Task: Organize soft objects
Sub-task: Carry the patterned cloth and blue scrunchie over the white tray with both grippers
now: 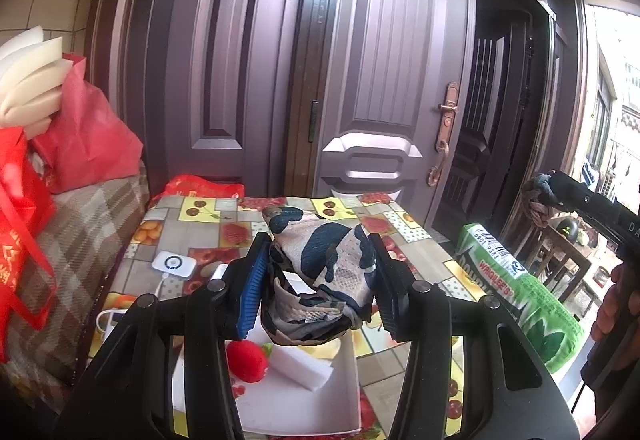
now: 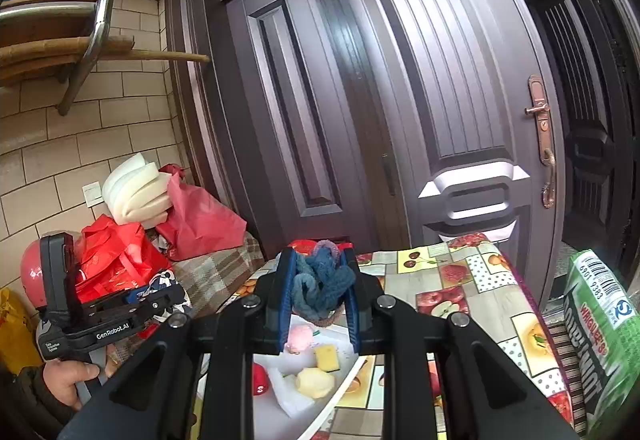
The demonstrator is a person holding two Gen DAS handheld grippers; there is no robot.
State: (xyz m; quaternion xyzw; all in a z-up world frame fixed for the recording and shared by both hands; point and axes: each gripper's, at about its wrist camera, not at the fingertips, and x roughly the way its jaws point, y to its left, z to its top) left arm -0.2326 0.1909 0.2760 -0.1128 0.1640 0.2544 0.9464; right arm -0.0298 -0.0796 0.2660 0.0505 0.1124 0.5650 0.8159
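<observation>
The white tray point(image 1: 352, 372) on the desk point(image 1: 404, 228) serves as the landmark.

Risks, left to right. The left claw point(image 1: 318, 280) is clamped on a patterned cloth bundle point(image 1: 320, 256), carried in the air just above the tray's far edge. Loose folds hang below the pads, so if the bundle is let go while it is off-centre, I judge it could drape over the rim or land on the toys already inside and nudge them out. The right claw point(image 2: 318, 294) is clamped on a blue knitted piece point(image 2: 322, 280), likewise in the air above the tray's far side, with a brownish braided end dangling under it; that tail could snag on a finger at release or drag across the tray. With both claws close over one small tray, they could also knock each other.

Contents, left to right, in the left wrist view: a red plush strawberry point(image 1: 248, 360) at the tray's left part and a white foam block point(image 1: 302, 368) just right of it. The right wrist view adds a pink ball point(image 2: 300, 336), a yellow sponge cube point(image 2: 327, 356) and a pale yellow lump point(image 2: 314, 382). A green gum-pack pillow point(image 1: 524, 300) lies right of the tray, well apart from it.
</observation>
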